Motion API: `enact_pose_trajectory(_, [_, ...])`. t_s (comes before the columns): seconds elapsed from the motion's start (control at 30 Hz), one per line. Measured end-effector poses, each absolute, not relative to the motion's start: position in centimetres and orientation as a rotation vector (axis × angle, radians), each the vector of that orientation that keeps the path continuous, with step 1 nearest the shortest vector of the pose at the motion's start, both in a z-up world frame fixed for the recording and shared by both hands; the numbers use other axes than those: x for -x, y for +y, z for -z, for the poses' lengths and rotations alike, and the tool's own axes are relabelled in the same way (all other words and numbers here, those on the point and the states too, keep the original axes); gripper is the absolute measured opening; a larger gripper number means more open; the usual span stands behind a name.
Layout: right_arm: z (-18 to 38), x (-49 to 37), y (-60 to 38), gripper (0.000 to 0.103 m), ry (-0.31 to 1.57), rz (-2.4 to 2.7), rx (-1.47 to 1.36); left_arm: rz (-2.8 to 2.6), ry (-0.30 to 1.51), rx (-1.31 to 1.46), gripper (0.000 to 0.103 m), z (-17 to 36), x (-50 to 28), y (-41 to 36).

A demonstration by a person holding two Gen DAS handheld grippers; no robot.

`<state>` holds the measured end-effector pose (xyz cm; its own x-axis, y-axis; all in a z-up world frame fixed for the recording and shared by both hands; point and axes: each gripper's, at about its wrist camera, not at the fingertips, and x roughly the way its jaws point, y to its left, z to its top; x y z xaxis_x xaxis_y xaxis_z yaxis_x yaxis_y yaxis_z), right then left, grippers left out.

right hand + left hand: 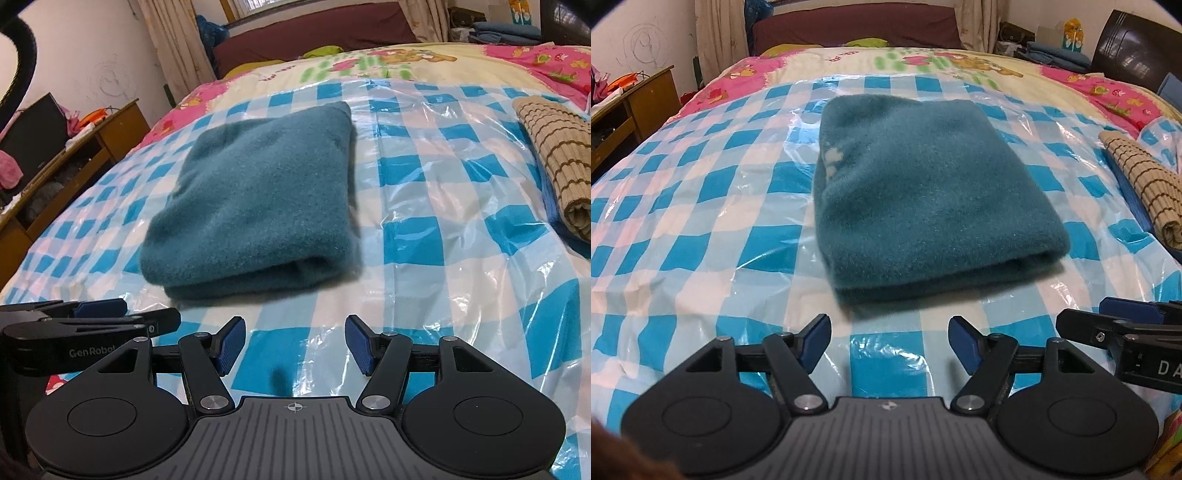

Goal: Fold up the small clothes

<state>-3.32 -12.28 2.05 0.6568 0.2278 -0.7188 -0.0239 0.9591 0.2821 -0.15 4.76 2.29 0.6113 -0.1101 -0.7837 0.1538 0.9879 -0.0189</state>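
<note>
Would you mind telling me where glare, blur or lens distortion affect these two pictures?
Left wrist view: glare streaks on the plastic sheet; the teal cloth looks slightly soft; the bed bulges from fisheye curvature. Right wrist view: stronger glare on the sheet at right; the cloth's near edge is blurred; corners are darkened.

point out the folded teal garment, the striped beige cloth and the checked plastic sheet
folded teal garment [923,192], left wrist view, middle of its top face
striped beige cloth [557,166], right wrist view, its ribbed upper side
checked plastic sheet [443,229], right wrist view, bare patch right of the garment
</note>
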Motion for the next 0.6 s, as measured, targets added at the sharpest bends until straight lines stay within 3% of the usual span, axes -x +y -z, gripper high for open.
enact_pose_trajectory(0.6, [-1.75,3.72,-11.99,0.06,0.858,-0.123,-0.244,0.154,0.908,-0.045,0.084,-1.84,0.86,4.58])
